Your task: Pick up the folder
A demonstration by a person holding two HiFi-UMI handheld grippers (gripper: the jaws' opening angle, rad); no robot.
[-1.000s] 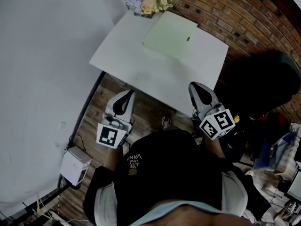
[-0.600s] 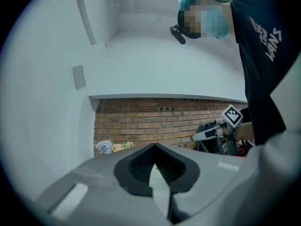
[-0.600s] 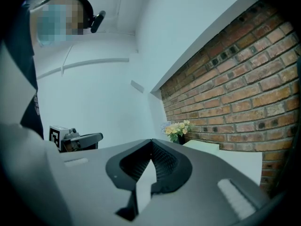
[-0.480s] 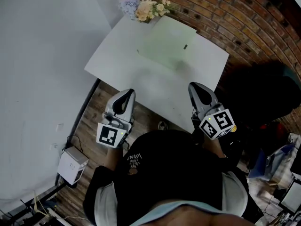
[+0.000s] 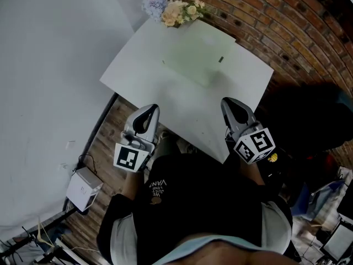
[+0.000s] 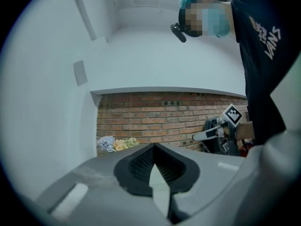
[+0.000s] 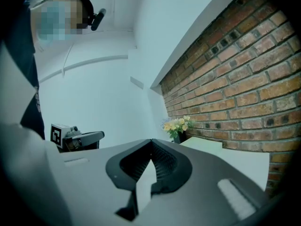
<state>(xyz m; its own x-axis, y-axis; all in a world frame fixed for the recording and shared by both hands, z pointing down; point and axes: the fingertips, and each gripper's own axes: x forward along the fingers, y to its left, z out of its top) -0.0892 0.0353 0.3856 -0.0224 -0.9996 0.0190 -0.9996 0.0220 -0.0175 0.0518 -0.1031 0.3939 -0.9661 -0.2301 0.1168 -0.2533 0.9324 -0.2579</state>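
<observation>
A pale green folder [image 5: 199, 55] lies flat on the far half of the white table [image 5: 165, 95], its far end near the flowers. My left gripper [image 5: 148, 110] is held at the table's near edge, shut and with nothing in it. My right gripper [image 5: 230, 105] hovers over the table's near right part, also shut and empty. Both stay well short of the folder. In the right gripper view the folder [image 7: 204, 144] shows as a pale slab beyond the closed jaws. The left gripper view looks level across the table top.
A bunch of pale flowers [image 5: 175, 9] stands at the table's far corner against the brick wall [image 5: 287, 26]. A white wall runs along the left. A small white box [image 5: 84, 188] sits on the wooden floor at the left. Dark clutter lies at the right.
The table and folder have drawn a little nearer to me and both grippers now reach its near edge. The jaws stay shut.
</observation>
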